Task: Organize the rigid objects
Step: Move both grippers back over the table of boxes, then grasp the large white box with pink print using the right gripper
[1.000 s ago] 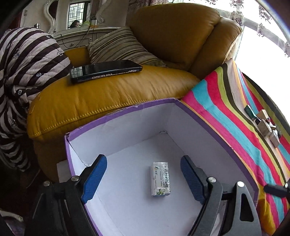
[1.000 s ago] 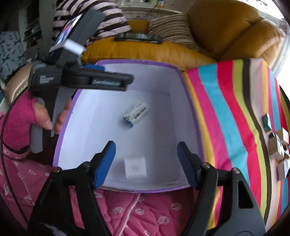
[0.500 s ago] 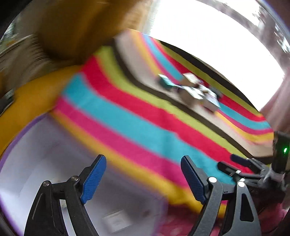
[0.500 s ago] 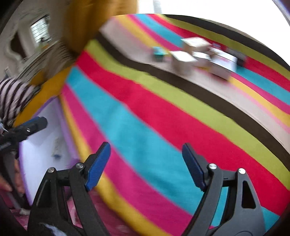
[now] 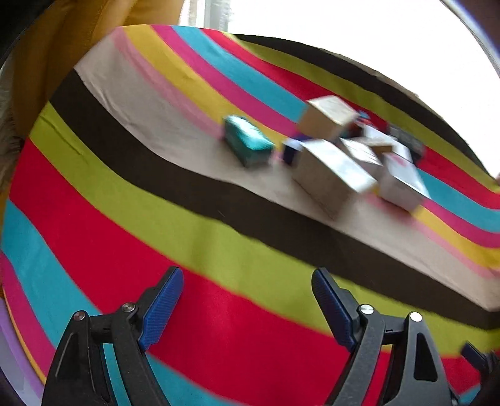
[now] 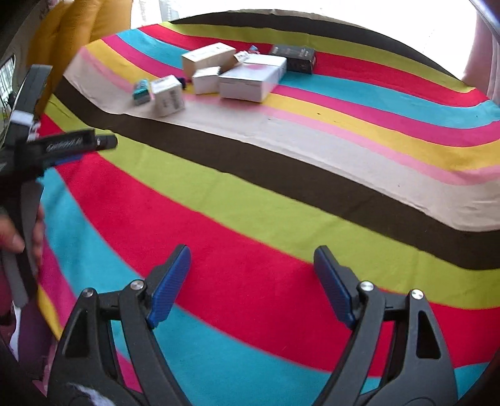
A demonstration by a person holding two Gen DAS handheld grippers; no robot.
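Several small boxes lie in a cluster on the striped cloth: a teal box, white boxes, a tan box and a black box. My left gripper is open and empty above the red stripe, well short of the cluster. My right gripper is open and empty above the red stripe. The left gripper also shows at the left edge of the right wrist view, held by a hand.
A mustard-yellow armchair stands beyond the cloth's far left corner. A sliver of the purple box rim shows at the lower left. Bright window light fills the top right.
Both grippers have swung away from the white-lined purple box and now face the cluster of boxes on the striped cloth. Both stay open and empty.
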